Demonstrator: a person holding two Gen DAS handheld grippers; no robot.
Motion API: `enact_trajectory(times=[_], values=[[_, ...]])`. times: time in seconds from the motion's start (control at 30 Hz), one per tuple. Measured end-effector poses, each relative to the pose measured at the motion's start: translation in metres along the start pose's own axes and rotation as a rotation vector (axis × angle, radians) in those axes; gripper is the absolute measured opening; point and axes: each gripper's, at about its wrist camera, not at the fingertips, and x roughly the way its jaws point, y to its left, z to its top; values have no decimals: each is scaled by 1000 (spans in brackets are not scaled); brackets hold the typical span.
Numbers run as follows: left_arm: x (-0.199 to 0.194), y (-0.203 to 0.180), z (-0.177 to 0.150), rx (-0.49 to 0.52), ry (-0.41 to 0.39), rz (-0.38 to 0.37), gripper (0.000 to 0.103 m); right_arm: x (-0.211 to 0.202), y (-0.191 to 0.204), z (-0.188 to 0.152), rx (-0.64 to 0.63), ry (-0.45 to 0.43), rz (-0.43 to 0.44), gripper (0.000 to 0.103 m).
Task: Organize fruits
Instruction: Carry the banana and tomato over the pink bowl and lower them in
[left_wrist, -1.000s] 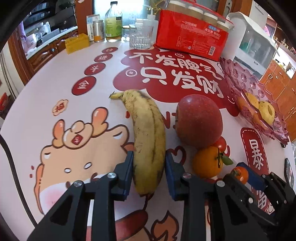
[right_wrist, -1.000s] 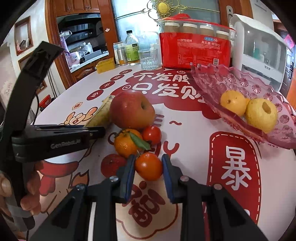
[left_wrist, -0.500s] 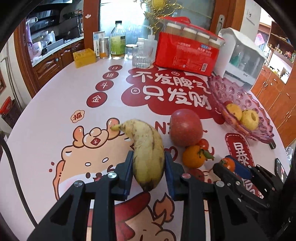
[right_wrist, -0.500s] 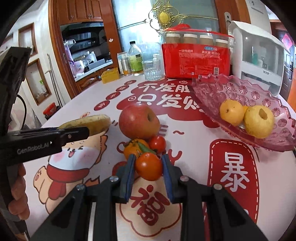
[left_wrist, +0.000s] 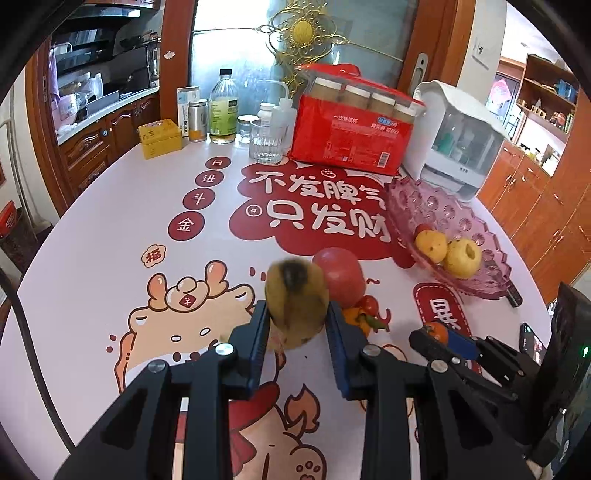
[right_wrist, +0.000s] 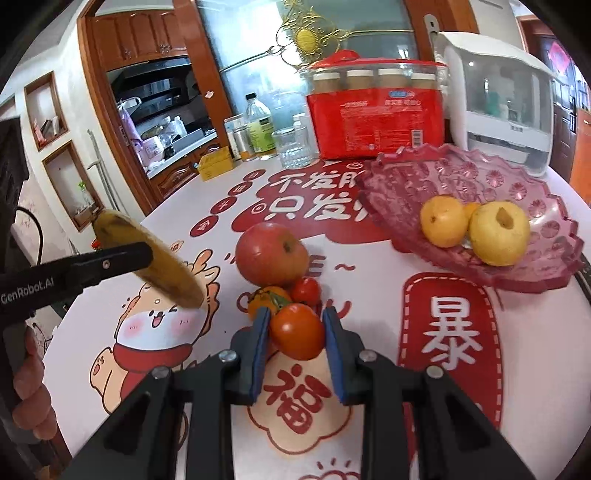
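My left gripper (left_wrist: 297, 325) is shut on a spotted yellow banana (left_wrist: 297, 302) and holds it above the table, end-on to the camera; the banana also shows in the right wrist view (right_wrist: 147, 254). My right gripper (right_wrist: 295, 332) is shut on a small red-orange tomato (right_wrist: 297, 330), lifted above the table. A red apple (right_wrist: 271, 254), a tangerine with a leaf (right_wrist: 266, 298) and a small tomato (right_wrist: 306, 290) sit on the table. A pink glass fruit dish (right_wrist: 517, 184) at the right holds two yellow fruits (right_wrist: 499, 232).
At the table's back stand a red pack of paper cups (left_wrist: 351, 136), a white appliance (left_wrist: 458, 144), a glass (left_wrist: 266, 142), bottles (left_wrist: 223, 109) and a yellow box (left_wrist: 160, 138). A phone (left_wrist: 532, 345) lies at the right edge.
My left gripper has lifted the banana off the table and tilted it end-on. My right gripper has risen with the tomato still in it.
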Motion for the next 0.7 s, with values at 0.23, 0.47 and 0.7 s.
enact_trajectory(times=[0.23, 0.47, 0.7], values=[[-7, -5, 4, 3, -9, -12, 29, -22, -6, 16, 4, -22, -11, 28], [-19, -26, 25, 58, -29, -38, 29, -35, -21, 40, 24, -16, -15, 28], [-25, -73, 81, 152, -47, -101, 29, -51, -57, 90, 67, -38, -68, 28]])
